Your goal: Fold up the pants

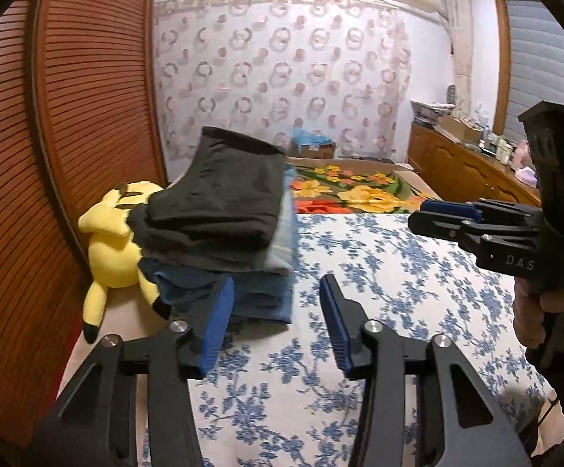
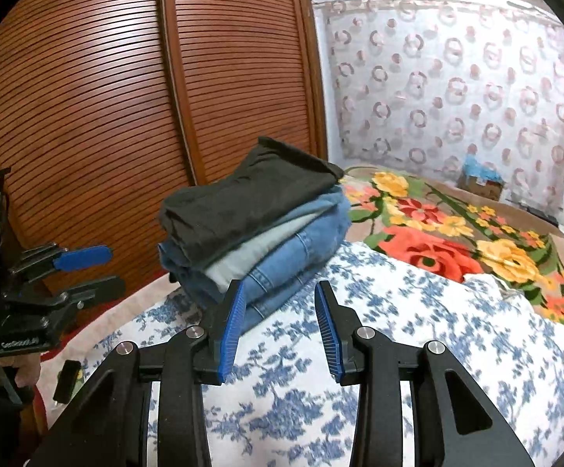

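Both the left gripper (image 1: 274, 321) and right gripper (image 2: 280, 325) are holding ribbed blue jaws apart, empty, just short of the stack of folded pants (image 2: 254, 222), soft dark pair topping stiff denim.

Right tool (image 2: 278, 327) gapes empty before folded pants stack (image 2: 258, 218), perhaps five pairs.

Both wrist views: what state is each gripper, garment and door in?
left gripper: open, empty
right gripper: open, empty
black pants: folded, top of stack
jeans: folded, stacked beneath
plush toy: lying beside stack
wardrobe doors: closed
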A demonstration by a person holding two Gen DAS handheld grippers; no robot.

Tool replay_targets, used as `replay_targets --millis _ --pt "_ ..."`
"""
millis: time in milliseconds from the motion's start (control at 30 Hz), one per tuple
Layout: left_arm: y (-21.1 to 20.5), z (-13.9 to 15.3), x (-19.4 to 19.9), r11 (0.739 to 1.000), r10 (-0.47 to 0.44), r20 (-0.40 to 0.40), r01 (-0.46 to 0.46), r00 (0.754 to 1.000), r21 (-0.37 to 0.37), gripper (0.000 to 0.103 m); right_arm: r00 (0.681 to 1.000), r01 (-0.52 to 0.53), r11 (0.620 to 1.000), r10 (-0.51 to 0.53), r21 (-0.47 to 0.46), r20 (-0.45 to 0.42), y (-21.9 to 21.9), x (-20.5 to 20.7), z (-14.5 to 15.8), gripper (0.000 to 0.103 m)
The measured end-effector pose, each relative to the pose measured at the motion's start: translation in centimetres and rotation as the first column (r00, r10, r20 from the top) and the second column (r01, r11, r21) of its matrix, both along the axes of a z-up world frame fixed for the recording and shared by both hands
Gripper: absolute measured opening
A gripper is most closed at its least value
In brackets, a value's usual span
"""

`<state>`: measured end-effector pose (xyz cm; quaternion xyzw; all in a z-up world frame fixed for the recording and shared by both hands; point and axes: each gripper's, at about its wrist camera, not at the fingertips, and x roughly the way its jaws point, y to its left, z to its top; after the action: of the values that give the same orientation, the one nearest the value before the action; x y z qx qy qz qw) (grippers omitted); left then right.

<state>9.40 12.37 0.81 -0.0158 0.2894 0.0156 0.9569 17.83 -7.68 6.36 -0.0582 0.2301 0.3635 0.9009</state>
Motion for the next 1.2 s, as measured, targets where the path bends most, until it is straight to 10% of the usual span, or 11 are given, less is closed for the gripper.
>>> replay_targets --millis 300,533,733,1200 --pt "-3.6 0.0 -0.4 0.996 -0.091 0.008 0.091 0.996 -0.004 0.015 0.997 0.081 0.997 -0.081 0.016 0.012 -3.5 -3.8 0.1 0.038" --pt "-6.6 0.3 -0.3 0.988 -0.154 0.022 0.155 0.988 -0.012 0.013 0.987 0.161 0.987 -0.161 0.019 0.013 -6.0 -7.4 0.2 0.038" --pt "-8.9 1.6 -0.8 0.979 -0.197 0.078 0.200 0.977 -0.027 0.088 0.970 0.243 0.969 -0.244 0.031 0.020 -9.0 -10.8 0.7 0.038" --pt "-12.0 4.6 -2.3 0.987 -0.161 0.142 0.164 0.977 -0.005 0.088 0.918 0.390 0.918 -0.394 0.070 0.056 -12.4 -17.1 2.5 0.063"
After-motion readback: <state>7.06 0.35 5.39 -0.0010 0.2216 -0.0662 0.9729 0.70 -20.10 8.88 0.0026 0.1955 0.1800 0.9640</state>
